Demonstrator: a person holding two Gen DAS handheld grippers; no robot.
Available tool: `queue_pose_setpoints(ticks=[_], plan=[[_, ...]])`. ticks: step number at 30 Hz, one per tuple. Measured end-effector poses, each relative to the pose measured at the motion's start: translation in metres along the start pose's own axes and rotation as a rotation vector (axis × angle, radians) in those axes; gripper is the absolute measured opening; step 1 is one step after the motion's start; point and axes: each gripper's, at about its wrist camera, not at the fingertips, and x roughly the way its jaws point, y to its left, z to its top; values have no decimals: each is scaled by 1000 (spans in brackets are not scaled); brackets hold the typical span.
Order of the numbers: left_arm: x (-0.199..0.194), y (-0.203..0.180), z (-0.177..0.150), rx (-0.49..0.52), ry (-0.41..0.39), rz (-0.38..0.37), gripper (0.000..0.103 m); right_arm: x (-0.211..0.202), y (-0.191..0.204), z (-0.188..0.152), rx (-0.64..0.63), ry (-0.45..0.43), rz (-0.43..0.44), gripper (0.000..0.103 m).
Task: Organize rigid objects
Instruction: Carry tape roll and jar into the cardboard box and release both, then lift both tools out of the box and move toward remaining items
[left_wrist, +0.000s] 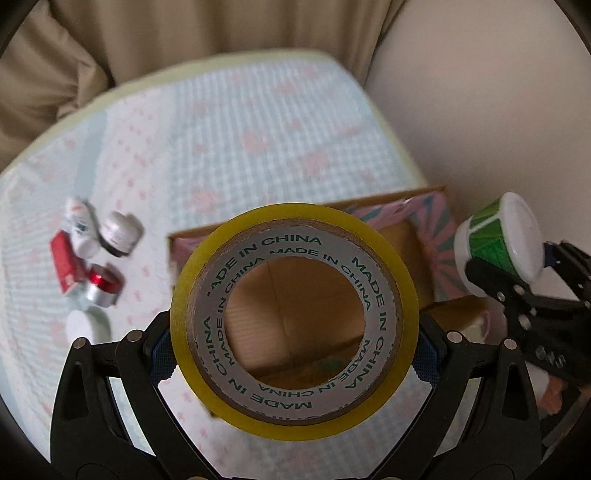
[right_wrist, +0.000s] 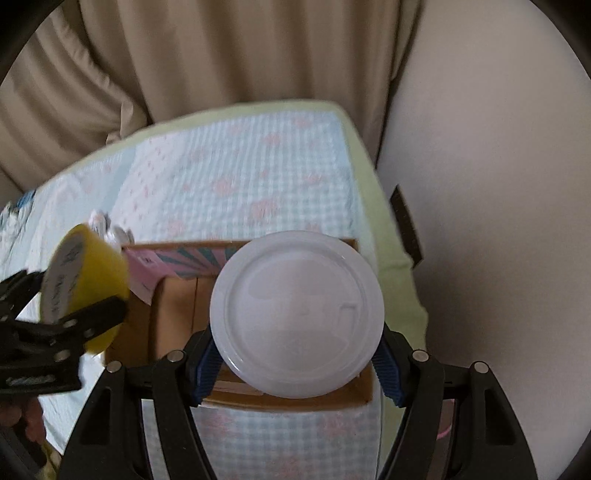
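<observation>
My left gripper (left_wrist: 294, 354) is shut on a yellow tape roll (left_wrist: 207, 302), held above the near edge of an open cardboard box (left_wrist: 436, 254) with pink and teal flaps. My right gripper (right_wrist: 297, 358) is shut on a white-lidded jar (right_wrist: 297, 314) with a green label, held over the same box (right_wrist: 173, 314). The jar (left_wrist: 496, 242) and right gripper (left_wrist: 524, 273) show at the right of the left wrist view. The tape roll (right_wrist: 88, 291) and left gripper (right_wrist: 70, 321) show at the left of the right wrist view.
A cluster of small items lies on the checked cloth at left: a red box (left_wrist: 66, 267), a white bottle (left_wrist: 79, 225), a white-capped jar (left_wrist: 120, 232), a red-and-silver tin (left_wrist: 103, 288), a white lid (left_wrist: 86, 325). Curtain behind, wall at right.
</observation>
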Motion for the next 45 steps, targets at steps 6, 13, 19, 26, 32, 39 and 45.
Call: queue_pose_setpoints(ticks=[6, 13, 19, 26, 32, 39, 45], plan=[[68, 0, 6, -7, 147, -4, 97, 50, 8, -7, -115, 89, 46, 66], [120, -4, 10, 14, 275, 22, 97, 97, 24, -23, -255, 180, 103, 66], [118, -1, 17, -52, 289, -9, 98, 114, 30, -33, -326, 215, 125, 66], [88, -5, 16, -24, 215, 43, 103, 99, 15, -40, -308, 185, 109, 103], [78, -4, 9, -26, 221, 31, 103, 87, 5, -49, -236, 171, 84, 103], [57, -3, 5, -25, 181, 21, 103, 79, 4, -37, -227, 152, 42, 103], [27, -4, 7, -14, 131, 12, 103, 60, 3, -29, -159, 172, 70, 103]])
